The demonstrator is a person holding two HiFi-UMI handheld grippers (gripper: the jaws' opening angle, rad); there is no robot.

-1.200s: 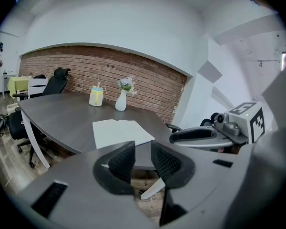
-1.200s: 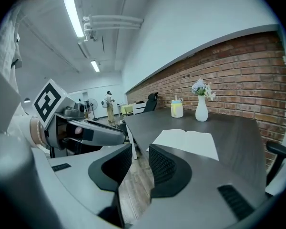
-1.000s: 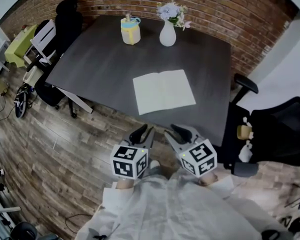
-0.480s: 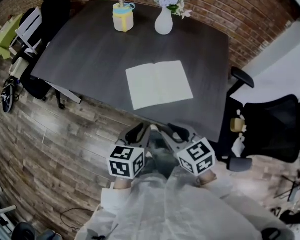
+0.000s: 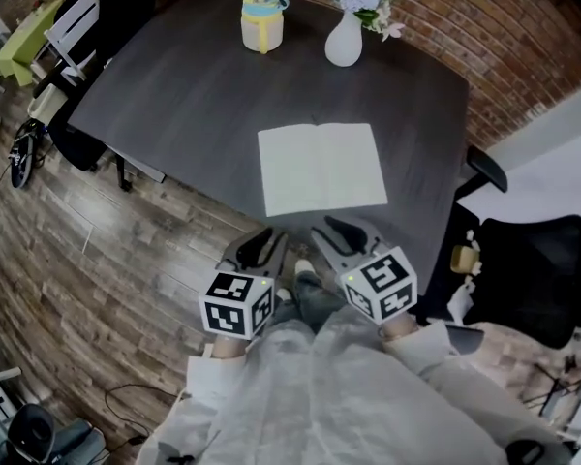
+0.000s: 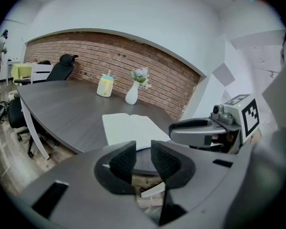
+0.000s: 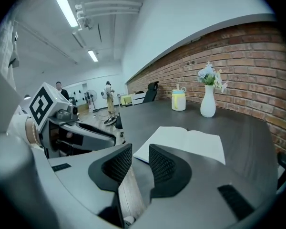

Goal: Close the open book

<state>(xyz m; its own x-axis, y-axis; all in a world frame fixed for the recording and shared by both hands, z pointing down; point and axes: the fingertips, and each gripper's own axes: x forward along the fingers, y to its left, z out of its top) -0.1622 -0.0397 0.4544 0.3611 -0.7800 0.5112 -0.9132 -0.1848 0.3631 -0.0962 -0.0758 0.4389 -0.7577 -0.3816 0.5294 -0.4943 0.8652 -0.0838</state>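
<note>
We find the open book (image 5: 321,169) lying flat and pages up in the middle of the head view. It is close to the near edge of the dark surface (image 5: 174,95), and its spine runs roughly top to bottom of the frame. Both tongs sit below it in the frame, short of that edge and over the wooden floor (image 5: 126,260), touching nothing. The left tongs (image 5: 259,247) stand at a narrow gap with nothing between the pads. The right tongs (image 5: 337,238) are the same: a narrow gap, empty.

We judge the step in hand to be the approach, since neither tool has hold of the book yet. To do it well, we would choose one half to lift and one to steady. The right tongs line up nearer the lower corner of the right-hand page, so that half seems the natural one to take.

We would come in low, nearly flat to the surface, so that one jaw slides under the outer edge instead of pressing down on the paper. We should catch the cover together with its pages, because a single leaf would only turn over. The half should then swing in an arc about the spine and be laid down, not dropped.

The left tongs could rest lightly on the left-hand page near the spine, as the surface looks smooth and the book may slide. The vase (image 5: 344,42) and the yellow cup (image 5: 261,25) stand well apart at the top of the frame and should not interfere.
</note>
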